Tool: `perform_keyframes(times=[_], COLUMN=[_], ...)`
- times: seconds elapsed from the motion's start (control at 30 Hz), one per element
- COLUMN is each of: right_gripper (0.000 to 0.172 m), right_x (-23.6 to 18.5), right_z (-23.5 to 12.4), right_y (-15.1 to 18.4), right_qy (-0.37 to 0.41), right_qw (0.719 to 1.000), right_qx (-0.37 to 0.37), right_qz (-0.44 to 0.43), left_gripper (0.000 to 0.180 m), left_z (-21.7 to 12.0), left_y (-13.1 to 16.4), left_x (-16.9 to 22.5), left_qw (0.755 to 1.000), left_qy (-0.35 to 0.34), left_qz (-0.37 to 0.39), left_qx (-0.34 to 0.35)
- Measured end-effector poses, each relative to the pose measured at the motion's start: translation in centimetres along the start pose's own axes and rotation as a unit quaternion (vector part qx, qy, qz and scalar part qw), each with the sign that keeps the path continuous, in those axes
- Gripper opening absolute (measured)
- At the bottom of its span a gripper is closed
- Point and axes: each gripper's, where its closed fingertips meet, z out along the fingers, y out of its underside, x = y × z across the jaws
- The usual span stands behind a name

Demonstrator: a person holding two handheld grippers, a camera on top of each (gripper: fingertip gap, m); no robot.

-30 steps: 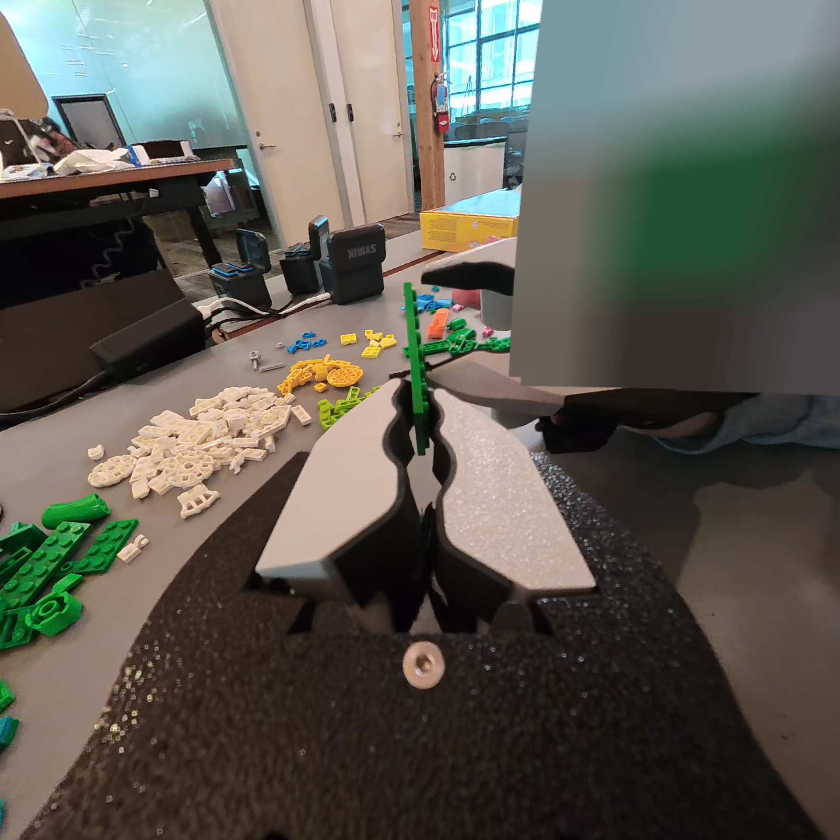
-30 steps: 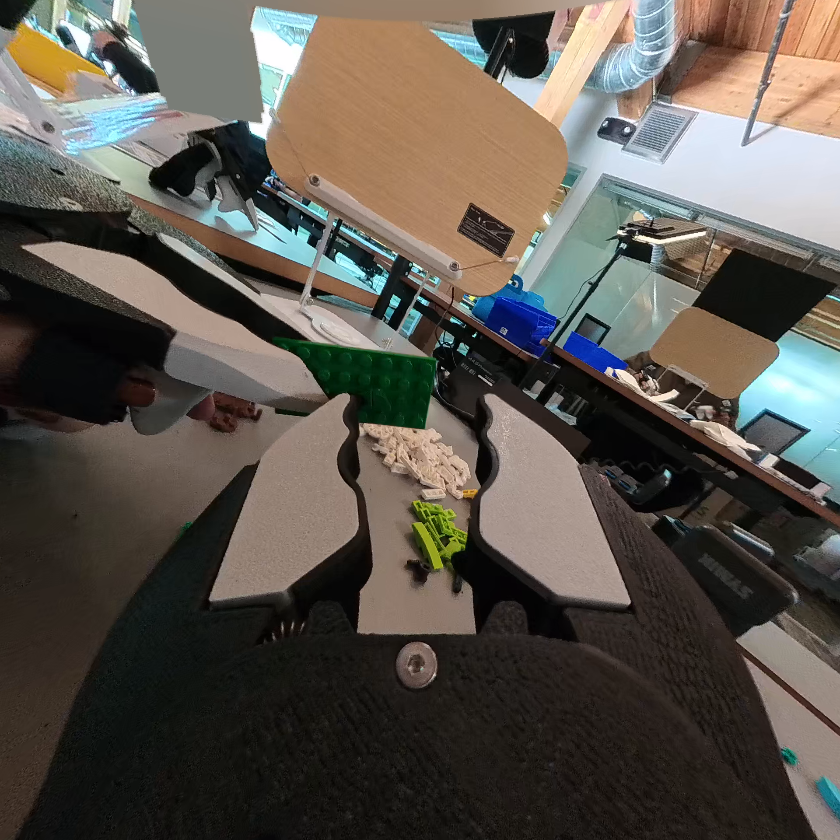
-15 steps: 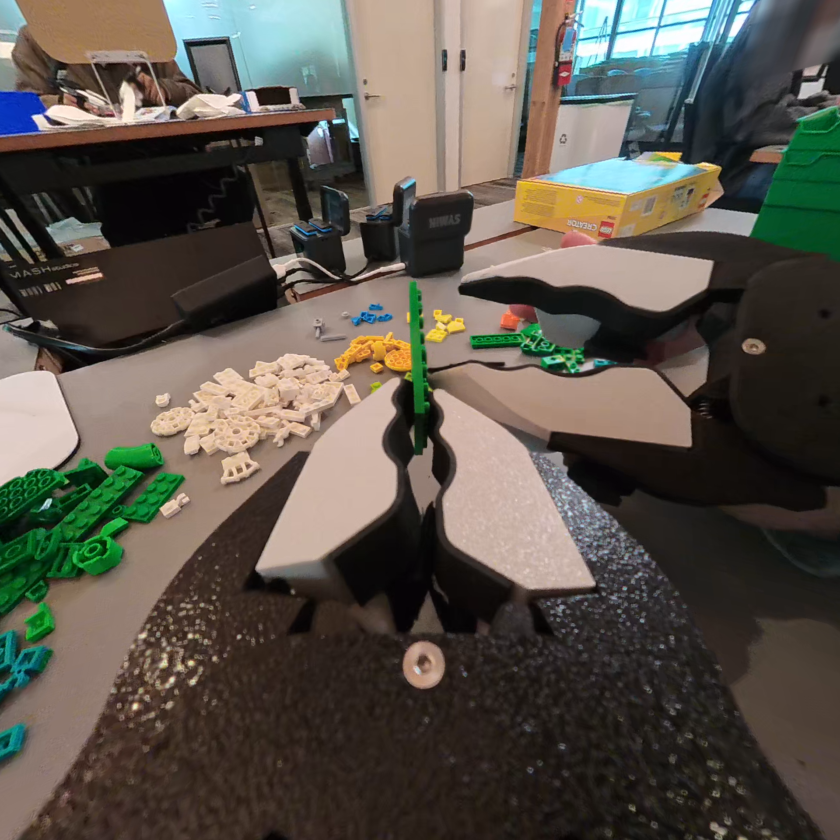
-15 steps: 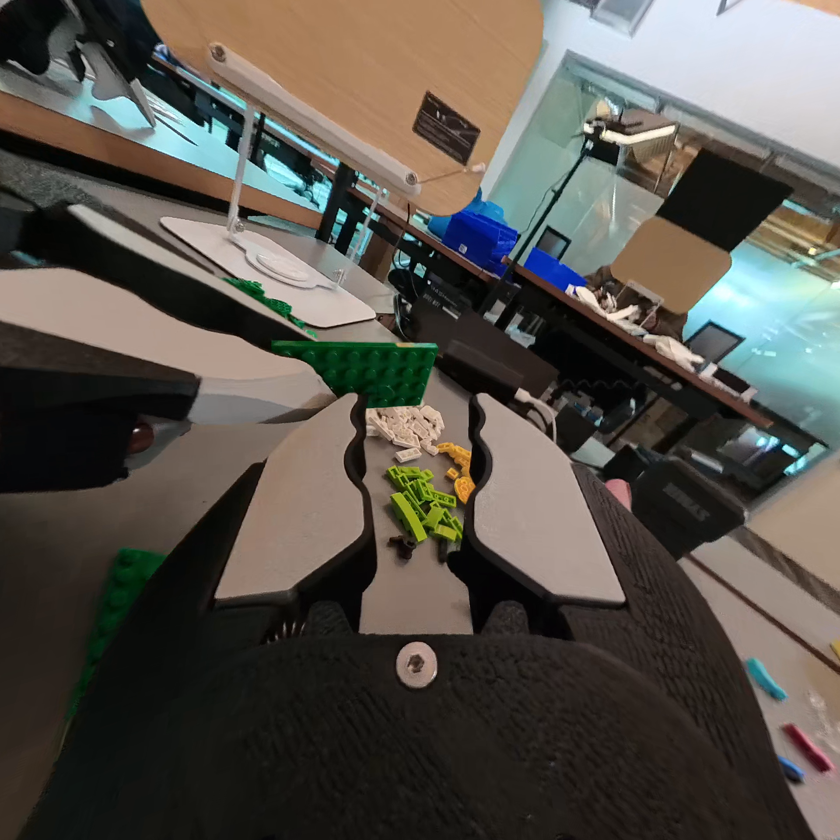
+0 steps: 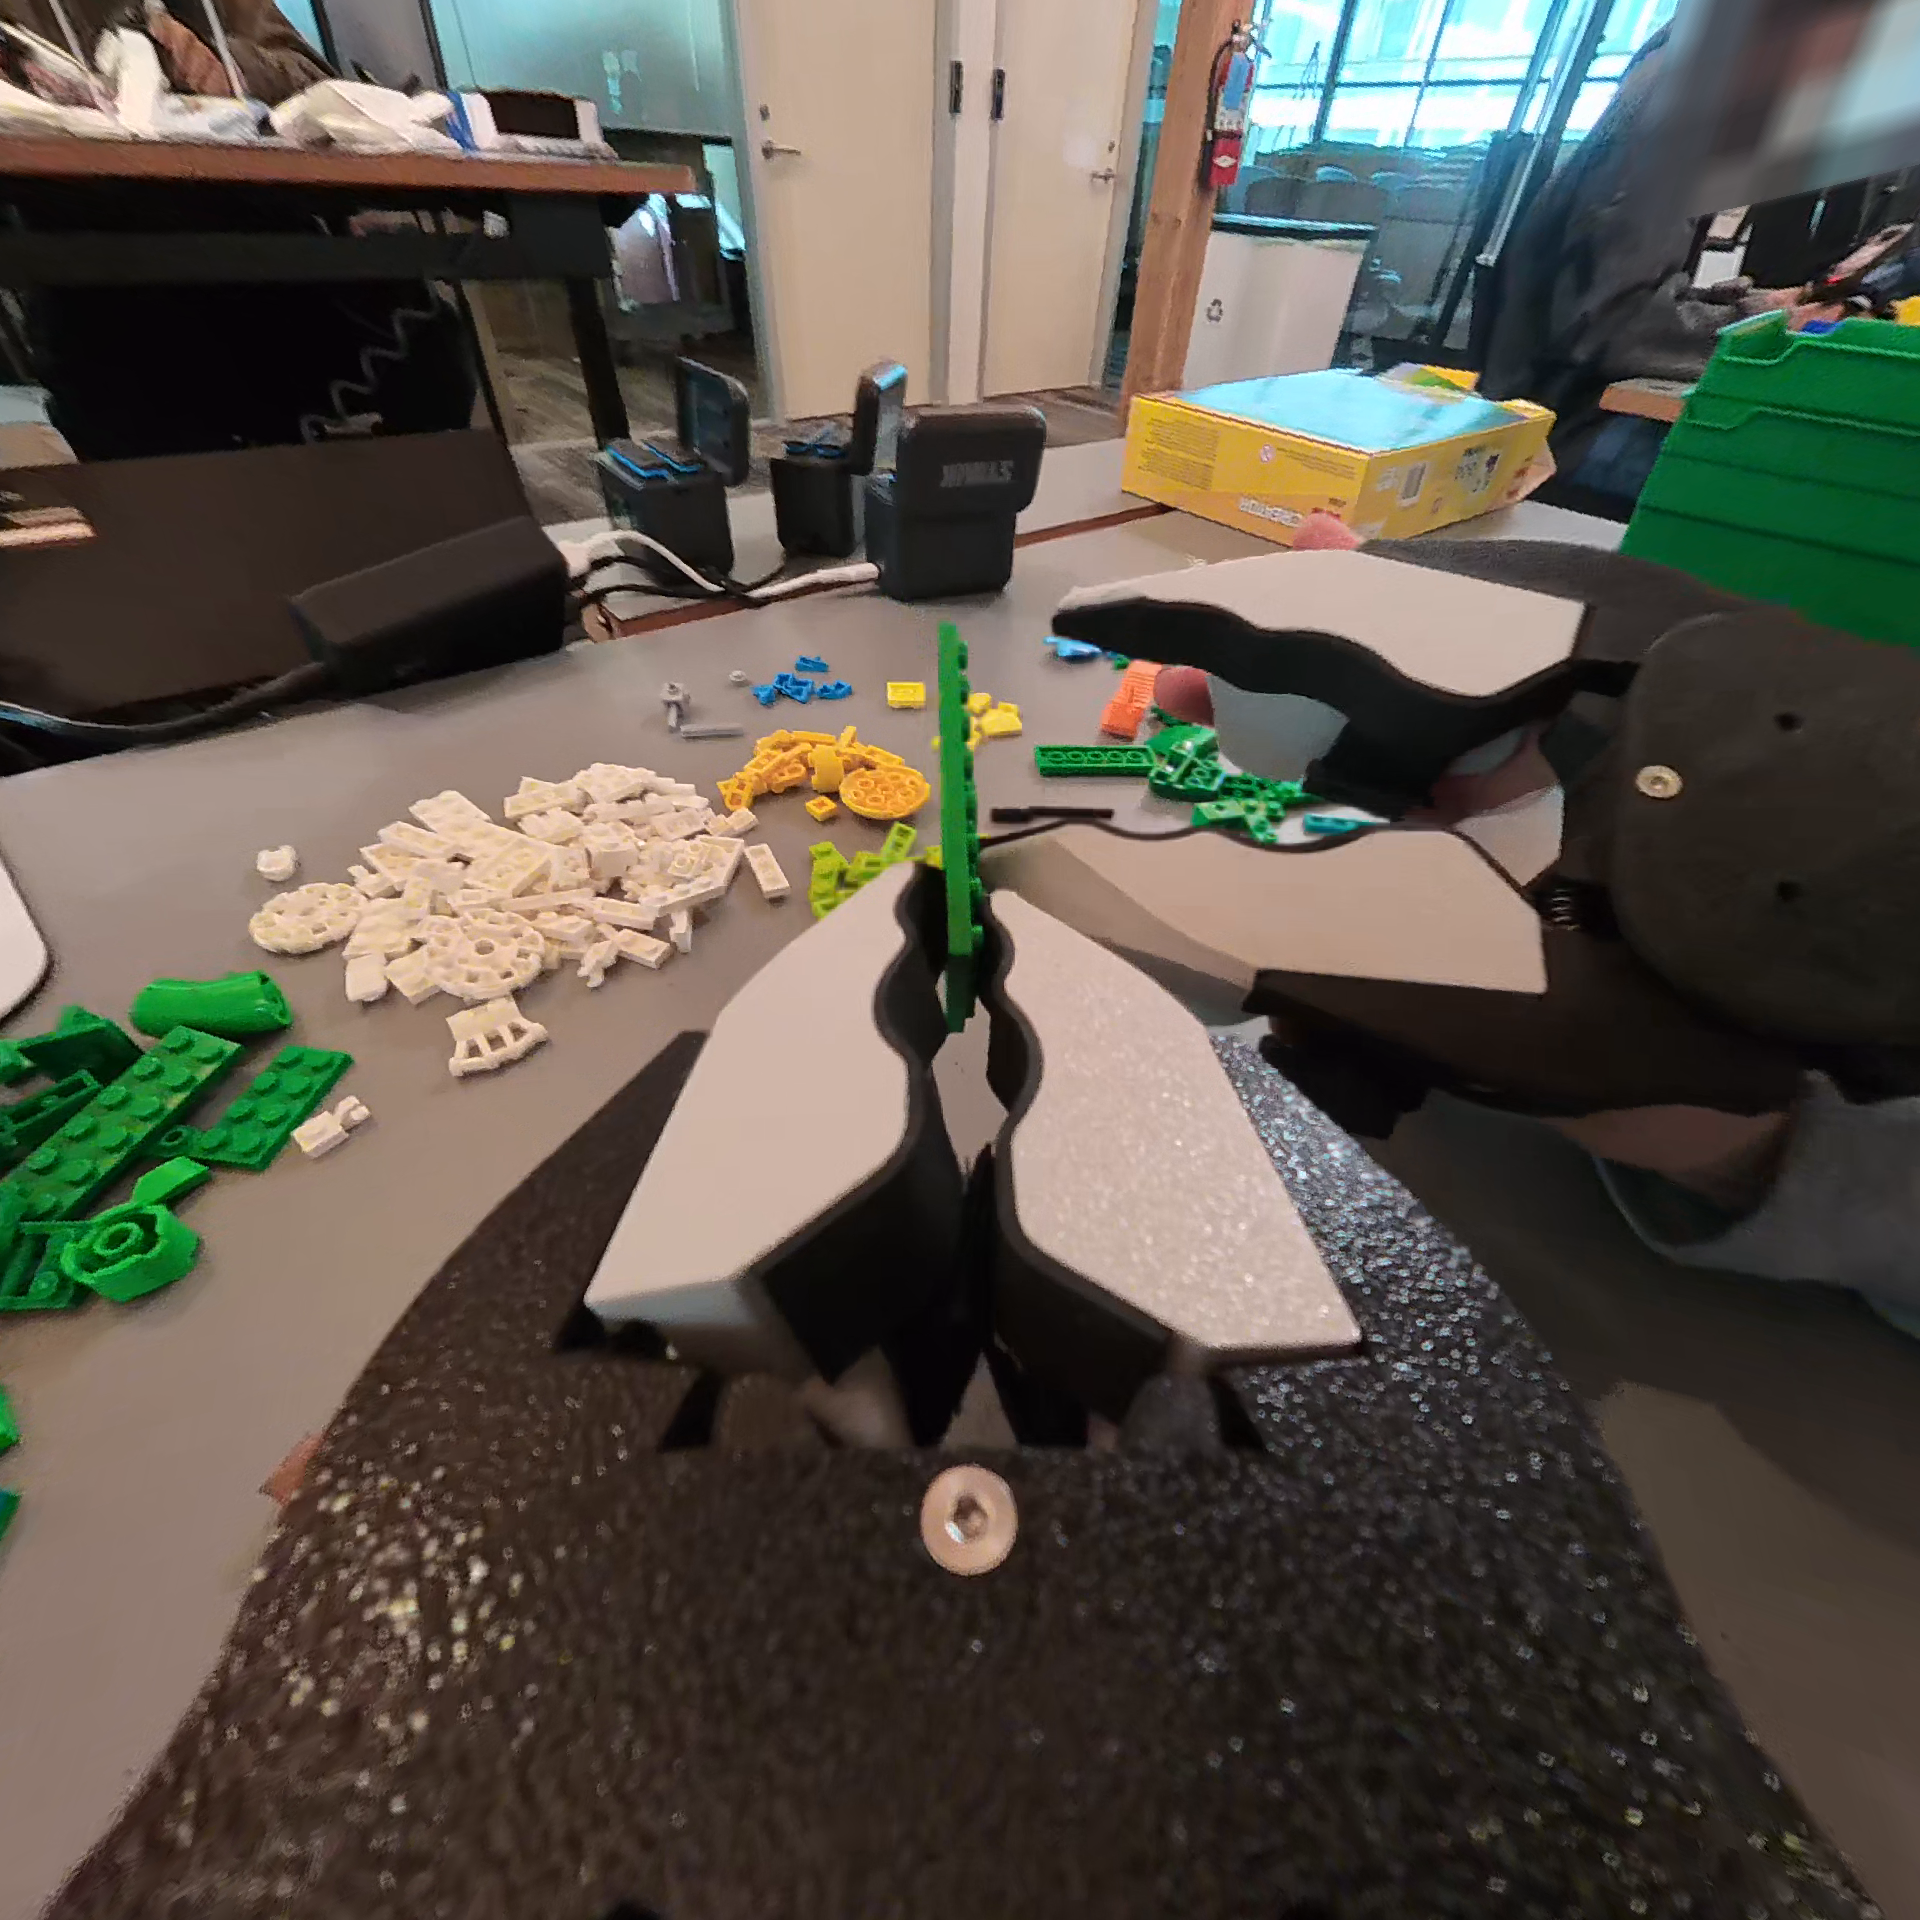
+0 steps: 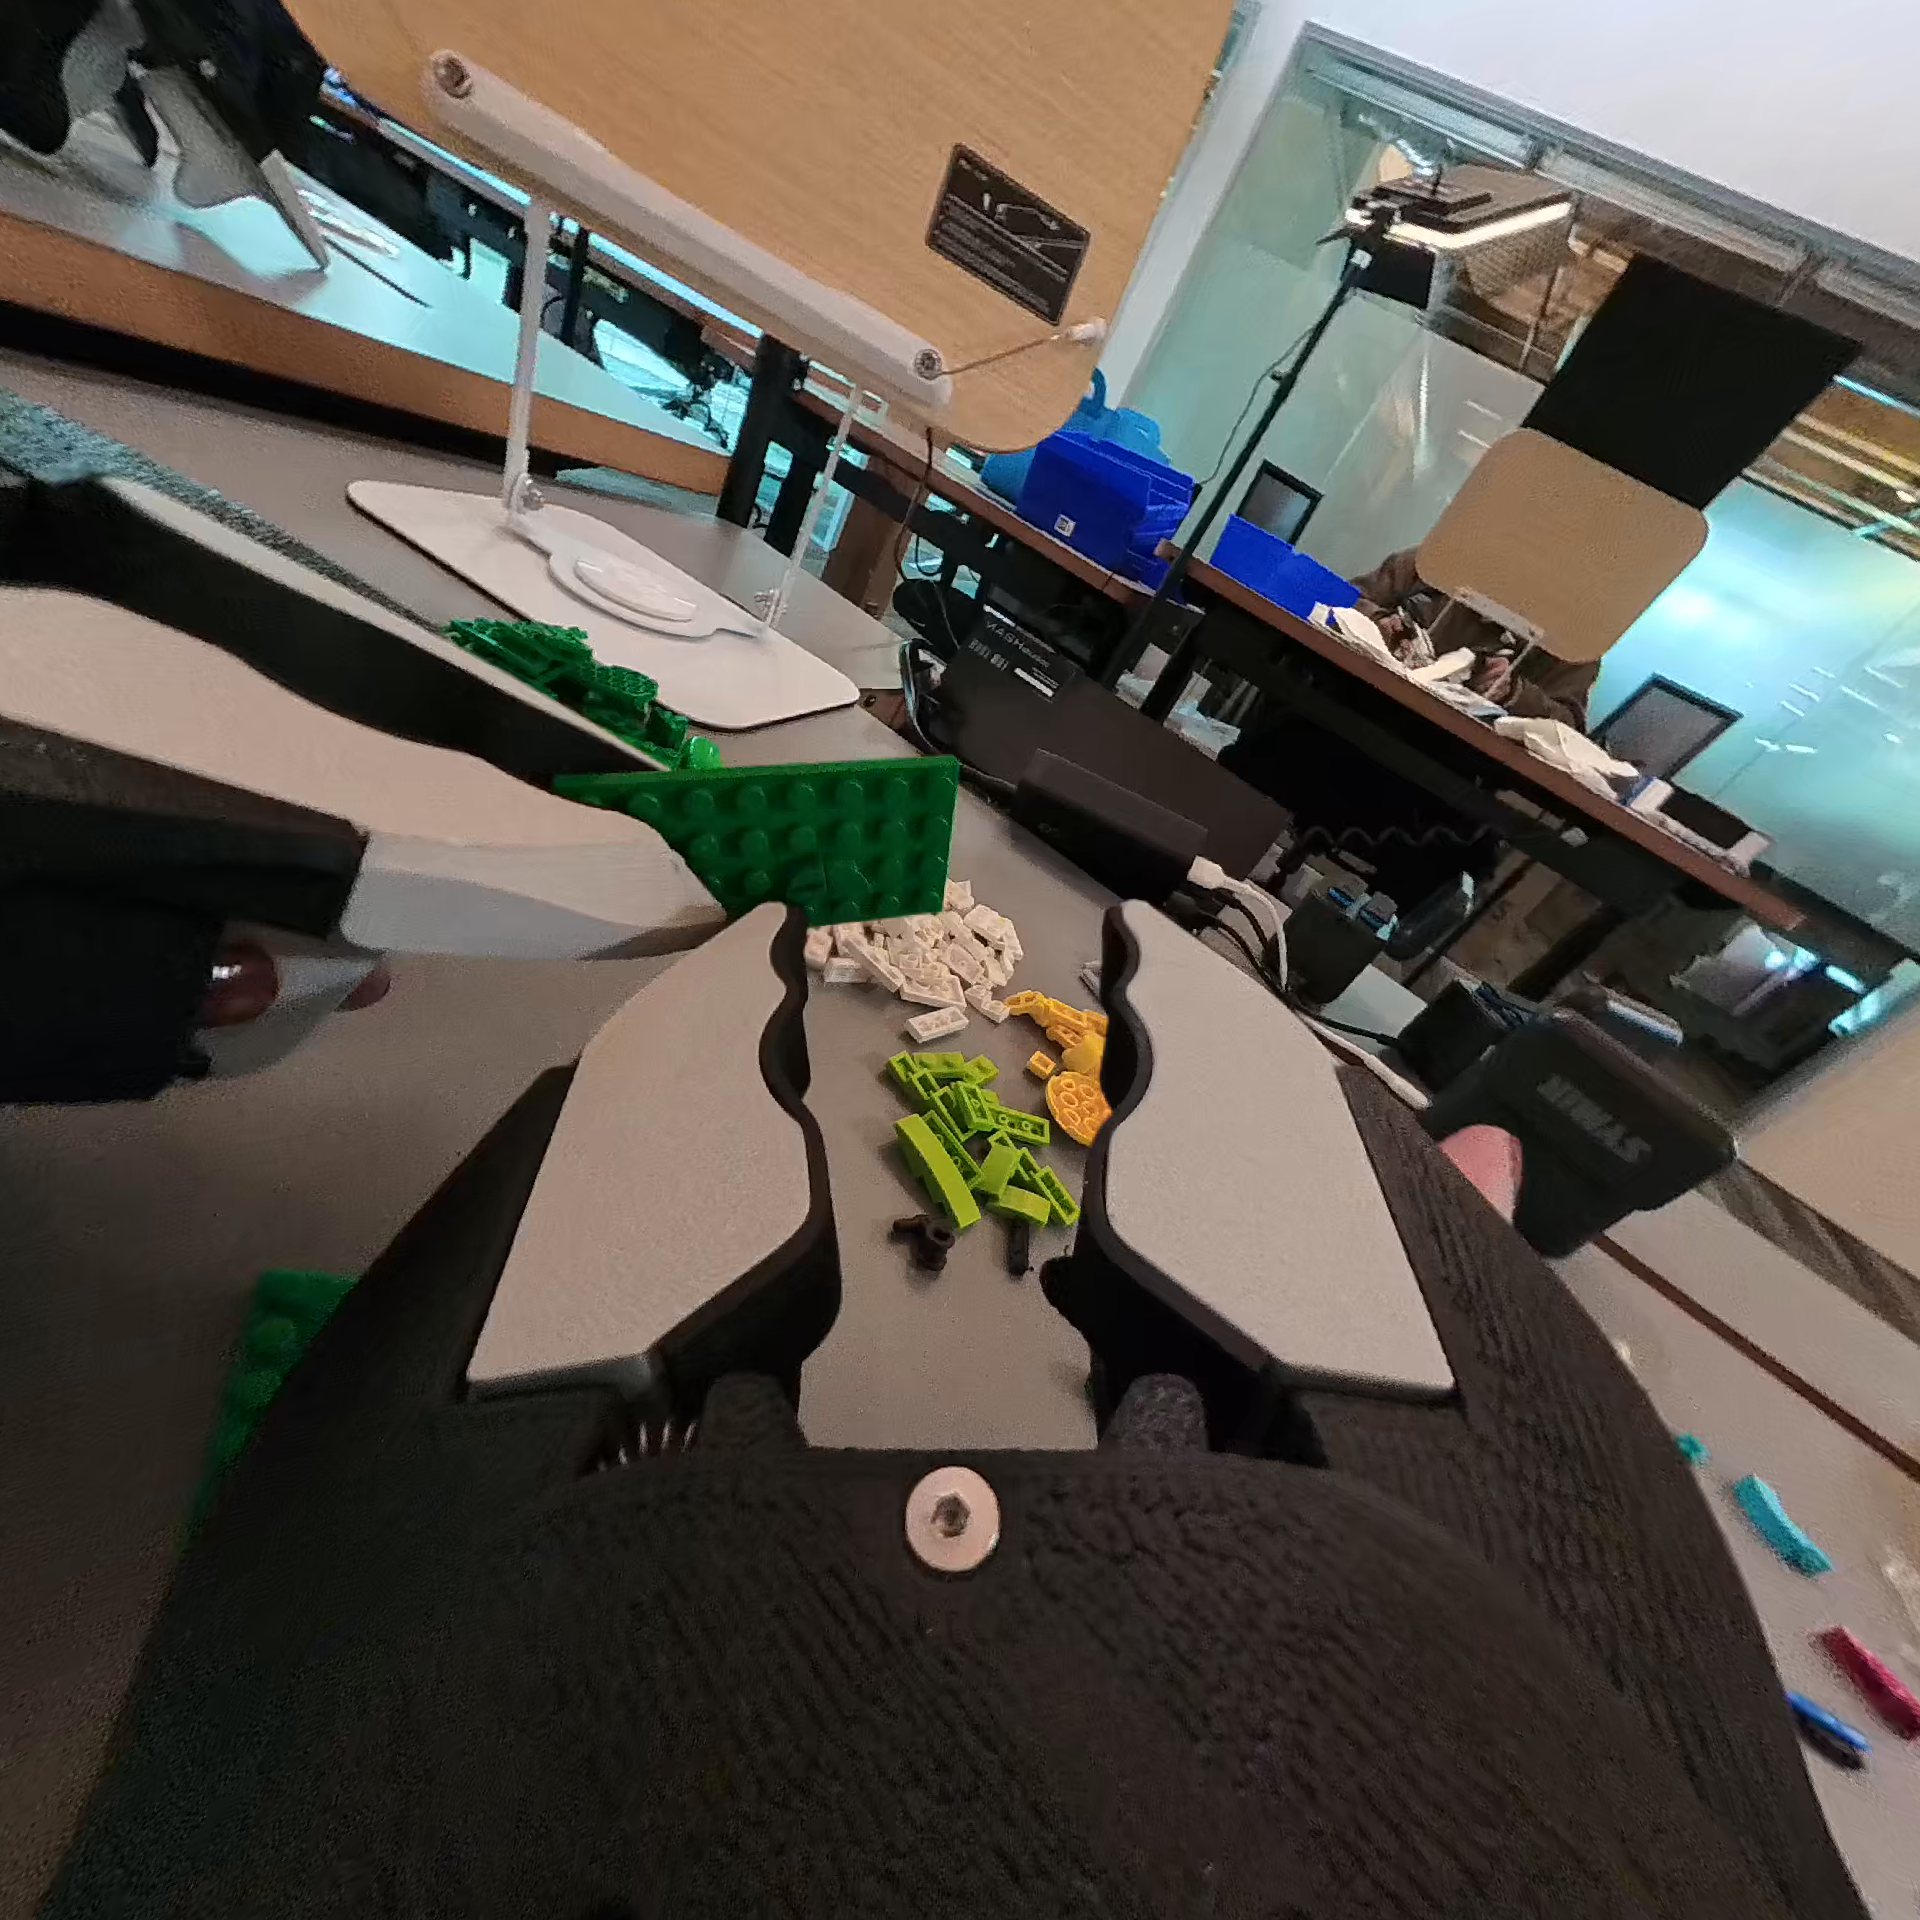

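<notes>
Left hand-held gripper (image 5: 961,935) pinches upright green plate (image 5: 956,821); right hand-held gripper (image 6: 951,925) open beside it.

Left gripper (image 5: 958,935): fingers nearly closed, pads pressed on a thin green plate (image 5: 956,810) held on edge. Right gripper (image 6: 951,935): fingers spread wide, grasp bare, lying sideways just beside the left.

Grey table (image 5: 312,790) bears white bricks (image 5: 520,894), yellow bricks (image 5: 831,779), green plates (image 5: 125,1112).

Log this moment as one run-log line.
left gripper: shut on green plate, held on edge | right gripper: open, empty, beside plate | below: lime bricks, white bricks
</notes>
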Motion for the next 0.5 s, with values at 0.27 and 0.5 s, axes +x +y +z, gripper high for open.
perform_keyframes(times=[0.27, 0.5], right_gripper=[0.048, 0.045], right_x=[-0.68, -0.81], right_z=[-0.33, -0.68], right_y=[-0.19, -0.67], right_qy=[-0.016, -0.016], right_qw=[0.998, 0.998], right_qx=[0.022, 0.040], right_qz=[-0.052, -0.050], left_gripper=[0.004, 0.004], left_z=[-0.22, -0.22], left_y=[0.29, 0.56], left_x=[0.16, -0.22], left_qw=[0.999, 0.997], left_qy=[0.034, 0.042], left_qz=[-0.026, -0.058], left_qx=[-0.010, -0.019])
